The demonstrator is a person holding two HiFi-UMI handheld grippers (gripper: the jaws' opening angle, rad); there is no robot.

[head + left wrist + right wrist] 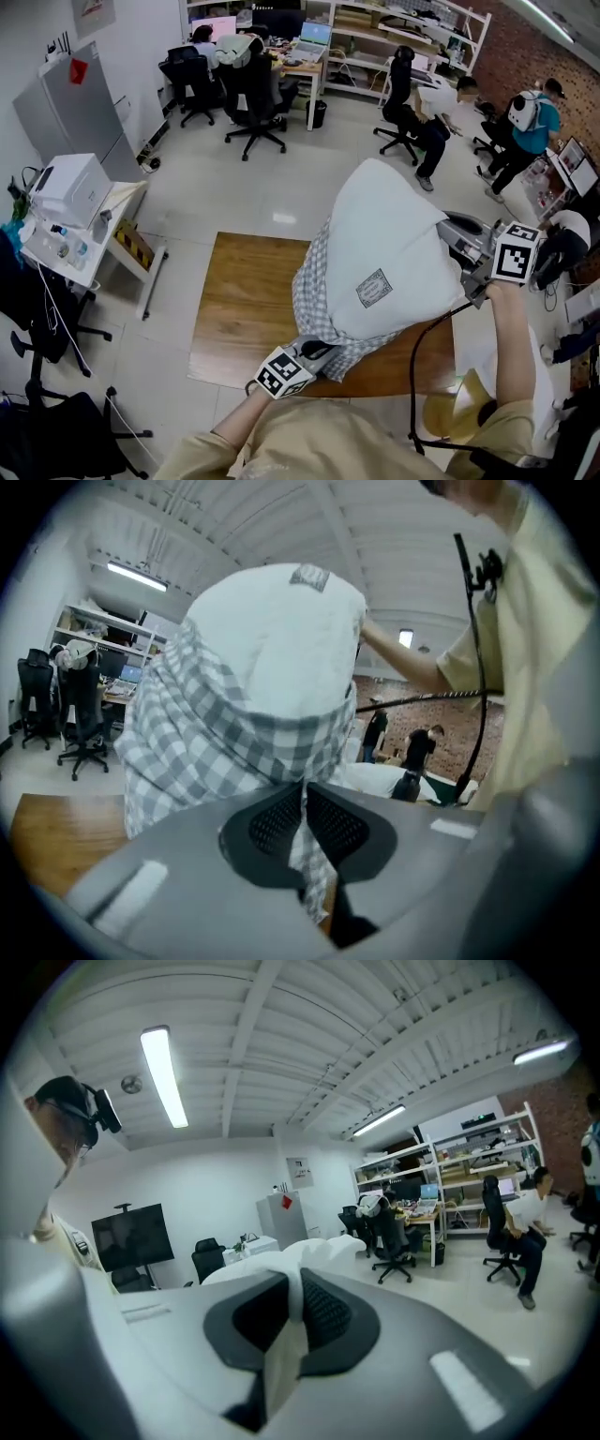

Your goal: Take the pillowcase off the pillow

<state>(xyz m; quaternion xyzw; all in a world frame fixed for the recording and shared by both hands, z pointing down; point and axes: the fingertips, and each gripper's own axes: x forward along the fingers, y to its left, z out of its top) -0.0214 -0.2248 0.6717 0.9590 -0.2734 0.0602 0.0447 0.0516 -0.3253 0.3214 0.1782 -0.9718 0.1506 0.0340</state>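
The left gripper (303, 808), low by the person's chest, has its jaws pinched tight on a fold of the grey-checked pillowcase (317, 302). The pillowcase is bunched round the lower end of the white pillow (386, 234) (a small label shows on the bared part). The right gripper (298, 1305) is clamped on the pillow's white fabric, and the pillow stands tilted over the wooden table (234, 309).

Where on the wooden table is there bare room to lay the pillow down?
The table is bare on its left half, between its left edge and the checked pillowcase. The right half is crowded: the pillow, held up, hides it.
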